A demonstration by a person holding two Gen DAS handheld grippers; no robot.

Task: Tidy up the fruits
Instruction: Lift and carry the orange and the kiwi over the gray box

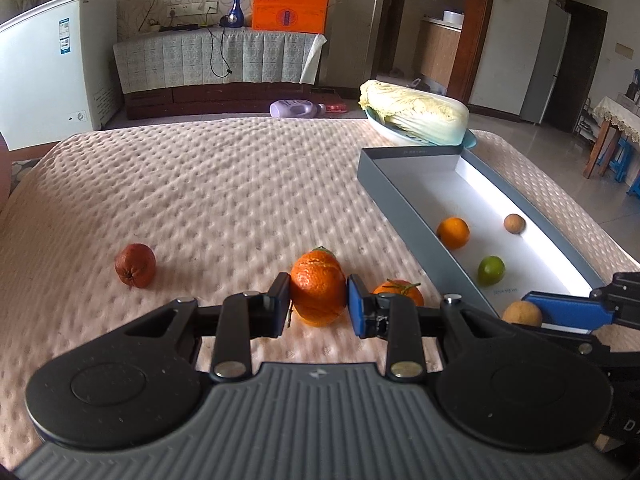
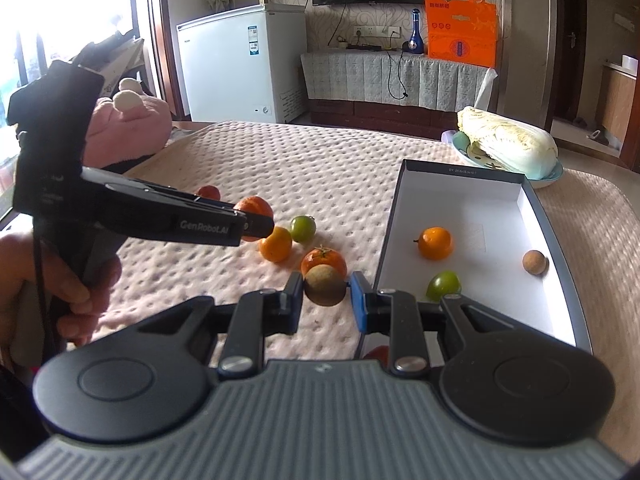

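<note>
A dimpled, matt cloth cover lies under a smooth cardboard box, and the gripped orange has glossy, pitted peel.

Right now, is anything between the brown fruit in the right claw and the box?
Nothing visible. The right claw holds the brown fruit beside the box; only its low near wall lies between them.

A brown round fruit is being gripped by the right tongs. The left tongs, at nine o'clock, are being closed on an orange. Three fruits are being held in the box at three o'clock.
</note>
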